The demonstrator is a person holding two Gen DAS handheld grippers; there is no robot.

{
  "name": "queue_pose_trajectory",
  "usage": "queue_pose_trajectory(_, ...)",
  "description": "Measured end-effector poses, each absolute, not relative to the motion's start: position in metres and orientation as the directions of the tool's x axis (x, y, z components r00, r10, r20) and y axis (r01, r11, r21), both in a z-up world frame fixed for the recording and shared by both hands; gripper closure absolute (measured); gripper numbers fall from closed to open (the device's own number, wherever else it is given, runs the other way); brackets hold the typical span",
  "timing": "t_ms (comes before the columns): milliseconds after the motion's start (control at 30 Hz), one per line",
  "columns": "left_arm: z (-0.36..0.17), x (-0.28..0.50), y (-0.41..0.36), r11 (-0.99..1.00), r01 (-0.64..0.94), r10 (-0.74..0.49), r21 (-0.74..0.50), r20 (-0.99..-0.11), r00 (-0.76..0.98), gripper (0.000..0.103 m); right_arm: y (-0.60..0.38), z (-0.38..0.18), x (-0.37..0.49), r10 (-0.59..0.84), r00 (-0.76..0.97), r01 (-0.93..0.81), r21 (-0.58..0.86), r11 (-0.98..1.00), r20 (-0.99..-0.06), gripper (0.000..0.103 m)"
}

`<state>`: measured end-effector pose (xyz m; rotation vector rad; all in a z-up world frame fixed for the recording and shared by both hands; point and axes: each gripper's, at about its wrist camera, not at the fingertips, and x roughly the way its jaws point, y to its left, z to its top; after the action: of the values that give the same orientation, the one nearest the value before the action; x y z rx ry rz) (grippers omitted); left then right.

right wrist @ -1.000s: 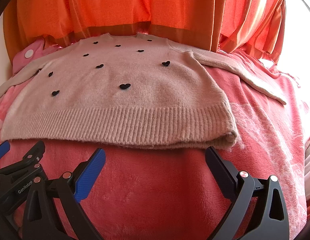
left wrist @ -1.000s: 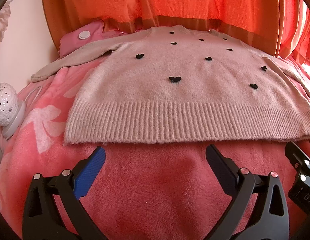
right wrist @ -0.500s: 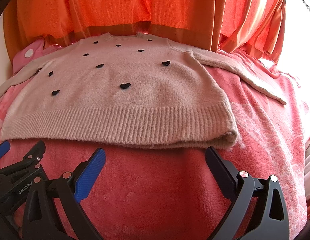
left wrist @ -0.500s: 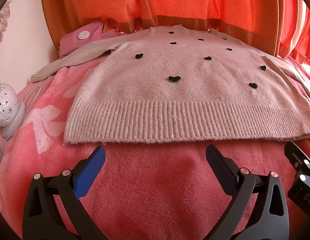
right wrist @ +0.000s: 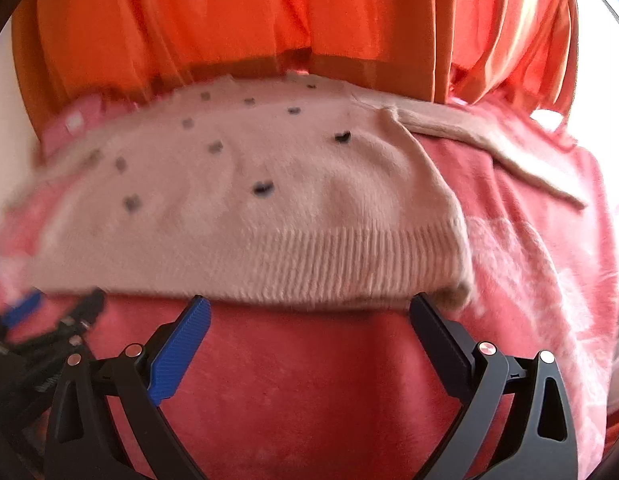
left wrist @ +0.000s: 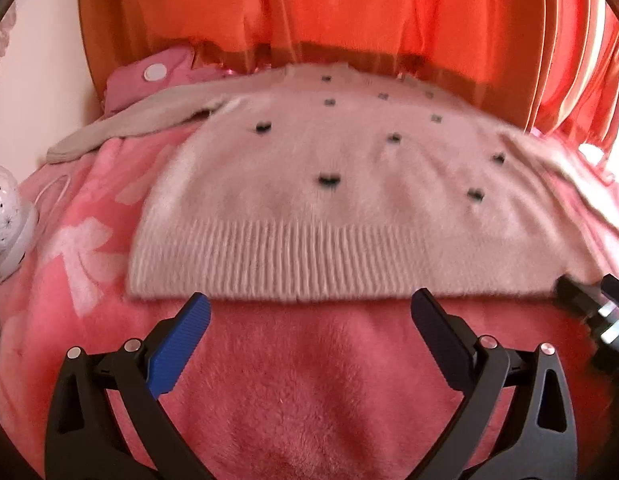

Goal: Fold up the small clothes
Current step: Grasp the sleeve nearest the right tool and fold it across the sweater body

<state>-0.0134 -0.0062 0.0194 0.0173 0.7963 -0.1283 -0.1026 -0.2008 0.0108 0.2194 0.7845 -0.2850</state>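
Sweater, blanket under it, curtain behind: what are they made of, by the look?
Sweater: soft fuzzy knit, probably wool or acrylic; ribbed hem, brushed nap, small dark heart shapes.
Blanket: plush fleece, likely synthetic; matted pile, pale bow print.
Curtain: thin woven cloth, slightly sheer; light glows through the pleats, darker band at the bottom.

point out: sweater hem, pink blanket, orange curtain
sweater hem (left wrist: pixel 309 256): left wrist view, middle of the ribbed band.
pink blanket (left wrist: pixel 309 380): left wrist view, bare plush patch below the hem.
orange curtain (right wrist: pixel 237 12): right wrist view, folds above the neckline.
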Motion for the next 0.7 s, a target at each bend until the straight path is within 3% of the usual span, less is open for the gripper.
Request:
queue_pose_trajectory(133,0.046,0.007,0.002,0.992,0.107,-0.126,-0.07,-0.686,0.716,0.005,-0.295,0.048,-0.112,-0.113,0.752,0.418,0.336,0.844,-0.65,0.005)
queue_pose_trajectory(367,0.074,0.073,-0.027,0.979,0.15,-0.204,-0.138,-0.656,0.726,0.005,-0.491,0.014,-0.111,-0.336,0.617,0.733,0.363,0.576,-0.712,0.005)
queue_pose_trajectory(500,0.07,0.111,-0.058,0.974,0.169,-0.225,-0.149,-0.657,0.719,0.005,-0.578,-0.027,-0.109,-0.321,0.555,0.812,0.415,0.411,-0.767,0.018)
queue_pose_trajectory(600,0.064,0.133,-0.075,0.969,0.174,-0.245,-0.173,-0.668,0.703,0.005,-0.605,-0.03,-0.105,-0.366,0.577,0.808,0.442,0.39,-0.73,0.021)
queue_pose_trajectory(667,0.057,0.148,-0.085,0.964,0.181,-0.266,-0.195,-0.676,0.687,0.005,-0.619,-0.03,-0.092,-0.365,0.565,0.814,0.426,0.396,-0.74,0.032)
queue_pose_trajectory(700,0.054,0.156,-0.089,0.962,0.184,-0.273,-0.201,-0.679,0.682,0.005,-0.624,-0.028,-0.085,-0.369,0.569,0.812,0.428,0.397,-0.735,0.046)
